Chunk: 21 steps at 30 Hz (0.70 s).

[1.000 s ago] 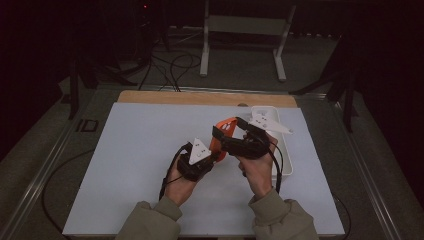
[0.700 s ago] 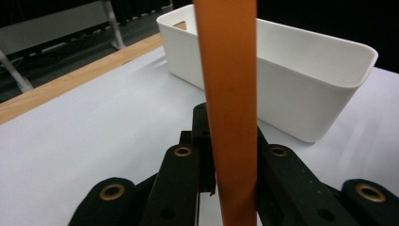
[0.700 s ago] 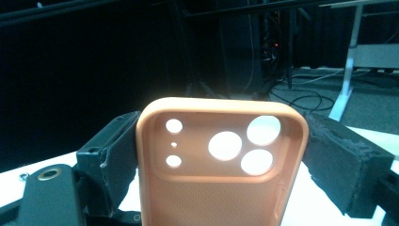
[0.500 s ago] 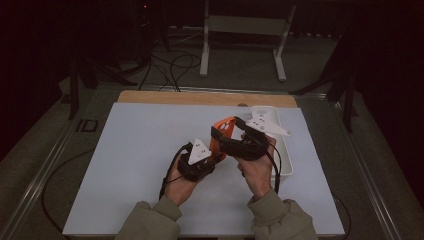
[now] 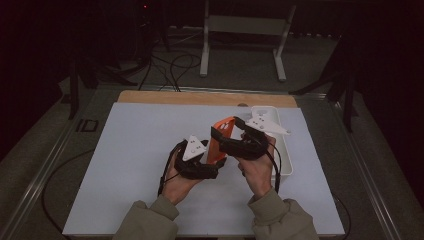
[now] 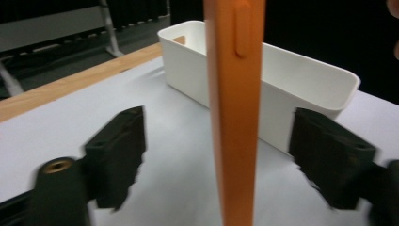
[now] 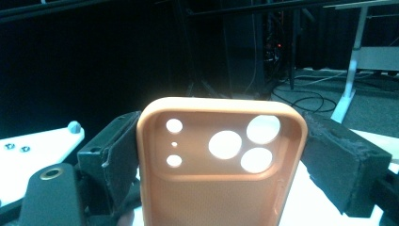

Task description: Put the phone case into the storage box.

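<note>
One orange phone case [image 5: 220, 142] is showing, standing between the two tools; it is carrying five cut-outs at its camera end, three large and two small, with one tiny hole between the small pair. Two tools are showing: the left tool [image 5: 202, 162] and the right tool [image 5: 227, 140], each riding in one hand and each carrying one grey three-cornered plate. One white bin [image 5: 280, 150] is sitting on the one pale tabletop [image 5: 130, 150]. One white metal stand [image 5: 245, 30] is standing on the floor beyond.
</note>
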Tool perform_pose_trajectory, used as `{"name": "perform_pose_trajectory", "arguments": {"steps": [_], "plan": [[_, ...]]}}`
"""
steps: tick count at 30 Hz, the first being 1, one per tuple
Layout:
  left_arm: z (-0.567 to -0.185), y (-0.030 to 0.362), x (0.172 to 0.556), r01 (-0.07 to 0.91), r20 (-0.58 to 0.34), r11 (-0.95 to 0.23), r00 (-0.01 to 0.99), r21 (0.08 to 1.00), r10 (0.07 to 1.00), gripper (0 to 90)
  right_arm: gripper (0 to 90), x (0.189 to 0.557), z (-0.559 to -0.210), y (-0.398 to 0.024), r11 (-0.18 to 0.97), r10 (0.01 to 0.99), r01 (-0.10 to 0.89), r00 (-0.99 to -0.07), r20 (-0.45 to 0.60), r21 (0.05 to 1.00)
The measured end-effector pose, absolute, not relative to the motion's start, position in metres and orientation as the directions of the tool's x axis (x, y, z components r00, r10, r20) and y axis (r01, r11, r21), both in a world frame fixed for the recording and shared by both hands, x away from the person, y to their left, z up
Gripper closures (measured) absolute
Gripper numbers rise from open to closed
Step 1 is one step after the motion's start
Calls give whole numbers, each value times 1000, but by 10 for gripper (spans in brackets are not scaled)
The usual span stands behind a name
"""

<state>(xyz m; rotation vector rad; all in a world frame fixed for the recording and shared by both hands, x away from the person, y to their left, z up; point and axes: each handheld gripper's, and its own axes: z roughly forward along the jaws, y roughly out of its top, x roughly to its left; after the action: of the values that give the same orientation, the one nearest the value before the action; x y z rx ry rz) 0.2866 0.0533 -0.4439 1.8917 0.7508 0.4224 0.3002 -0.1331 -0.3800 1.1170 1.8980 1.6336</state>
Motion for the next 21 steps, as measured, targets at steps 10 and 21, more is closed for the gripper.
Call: {"name": "perform_pose_trajectory", "arguments": {"steps": [10, 21], "plan": [[-441, 57, 288, 322, -52, -287, 742, 902, 668, 5, 164, 301, -380, -132, 6, 785, 303, -592, 183, 953], [-433, 70, 286, 318, -66, -255, 733, 913, 677, 1, 165, 304, -379, -135, 9, 794, 305, -581, 178, 952]]}}
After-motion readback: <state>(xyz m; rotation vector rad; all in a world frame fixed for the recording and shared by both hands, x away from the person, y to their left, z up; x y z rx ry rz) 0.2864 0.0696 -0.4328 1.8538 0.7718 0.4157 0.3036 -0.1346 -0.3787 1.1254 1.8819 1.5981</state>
